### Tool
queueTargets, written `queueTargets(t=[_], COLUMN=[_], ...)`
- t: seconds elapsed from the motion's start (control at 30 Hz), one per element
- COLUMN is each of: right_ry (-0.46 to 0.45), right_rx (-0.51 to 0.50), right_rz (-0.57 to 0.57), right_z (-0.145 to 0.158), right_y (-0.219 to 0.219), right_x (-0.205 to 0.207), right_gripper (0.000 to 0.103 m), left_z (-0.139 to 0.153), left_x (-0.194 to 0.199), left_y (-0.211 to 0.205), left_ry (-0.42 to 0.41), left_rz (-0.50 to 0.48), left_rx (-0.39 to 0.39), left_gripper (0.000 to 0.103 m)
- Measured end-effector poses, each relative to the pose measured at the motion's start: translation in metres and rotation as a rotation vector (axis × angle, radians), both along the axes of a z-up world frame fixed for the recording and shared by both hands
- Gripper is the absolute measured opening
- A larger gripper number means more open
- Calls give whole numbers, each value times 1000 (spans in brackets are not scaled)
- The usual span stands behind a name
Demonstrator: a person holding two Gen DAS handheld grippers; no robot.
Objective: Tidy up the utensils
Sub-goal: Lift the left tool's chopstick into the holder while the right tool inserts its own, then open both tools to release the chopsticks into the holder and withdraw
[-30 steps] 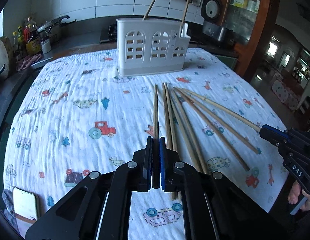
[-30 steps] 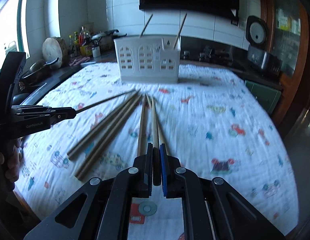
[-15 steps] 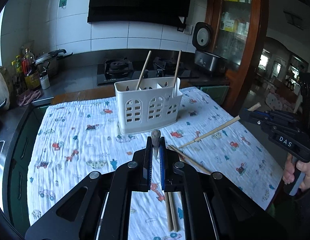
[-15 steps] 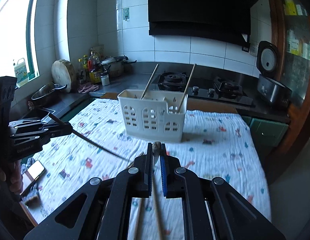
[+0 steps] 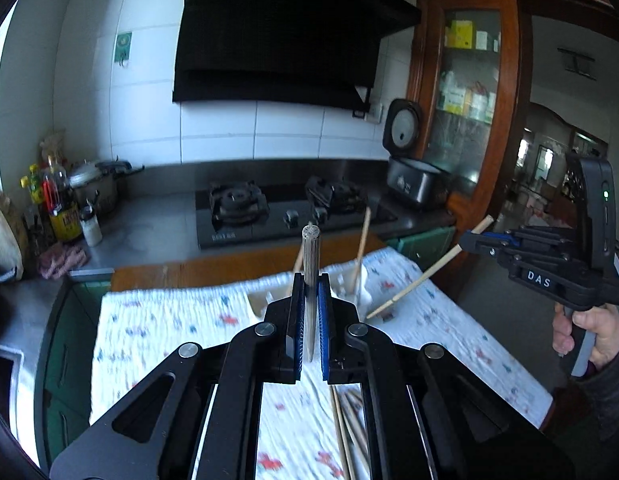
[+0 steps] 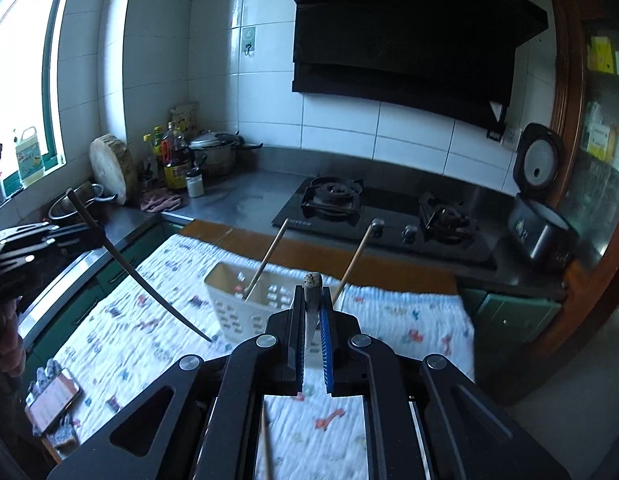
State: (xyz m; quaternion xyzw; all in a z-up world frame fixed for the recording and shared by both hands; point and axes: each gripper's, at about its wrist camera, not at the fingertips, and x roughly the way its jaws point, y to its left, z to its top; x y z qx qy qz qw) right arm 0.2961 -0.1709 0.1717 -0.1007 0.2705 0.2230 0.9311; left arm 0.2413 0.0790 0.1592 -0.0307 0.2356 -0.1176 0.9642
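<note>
Chopsticks: one dark chopstick (image 5: pixel 310 264) clamped upright in the left gripper (image 5: pixel 309 320), jaws closed on it. White utensil holder (image 6: pixel 245 300) stands near the table's far edge, two chopsticks (image 6: pixel 269 258) inside. Right gripper (image 6: pixel 312 332) is clamped on a pale chopstick (image 5: pixel 425 276). Spare chopsticks (image 5: pixel 351 420) lie on the patterned cloth (image 5: pixel 169 332).

A black range hood (image 6: pixel 409 40) hangs above a black two-burner gas hob (image 6: pixel 385 216), with an open dark rice cooker (image 6: pixel 541 216) to its right; a smartphone (image 6: pixel 53 400) lies on the printed white cloth (image 6: pixel 409 328)
</note>
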Motion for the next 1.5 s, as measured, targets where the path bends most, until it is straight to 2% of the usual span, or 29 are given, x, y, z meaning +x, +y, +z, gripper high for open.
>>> queueTargets(t=[0.13,0.27,0.37,0.6,0.73,0.93,1.07,1.17,1.27,1.33,1.47,1.5], right_ry=[-18,28,70,122,149,170,169,149,129,103,49,40], right_rx=[4,6,-14,-39,-54,-62,-62,-68,-52,-48,-39,-37], right_rz=[-18,-18,-11,-9,-12,-19,-24,-31,-39,-48,-62,-59], right_z=[15,14,4,-23,-36,-49,-51,-49,-44,-38,-25,-24], right_y=[0,9,18,30,34,37,37,35,29,23,10,7], right_x=[18,42,58,81,93,101,103,101,98,91,68,60], right_gripper=[7,7,7,7,7,7,8,12,18,26,32,36], left_z=[17,20,11,-25,-43,-66,-72,-73,-69,-63,-50,-47], left_x=[18,45,65,101,117,131,131,130,125,118,92,83], left_y=[3,9,13,28,31,29,30,30,28,28,28,28], left_ry=[-39,-30,-11,97,153,214,231,229,218,203,164,154], left_rz=[35,73,102,102,109,101,110,107,108,119,125,122], left_rx=[30,28,42,-16,-16,-13,-27,-35,-32,-32,-55,-59], left_gripper=[5,5,5,5,5,6,6,7,13,29,32,36])
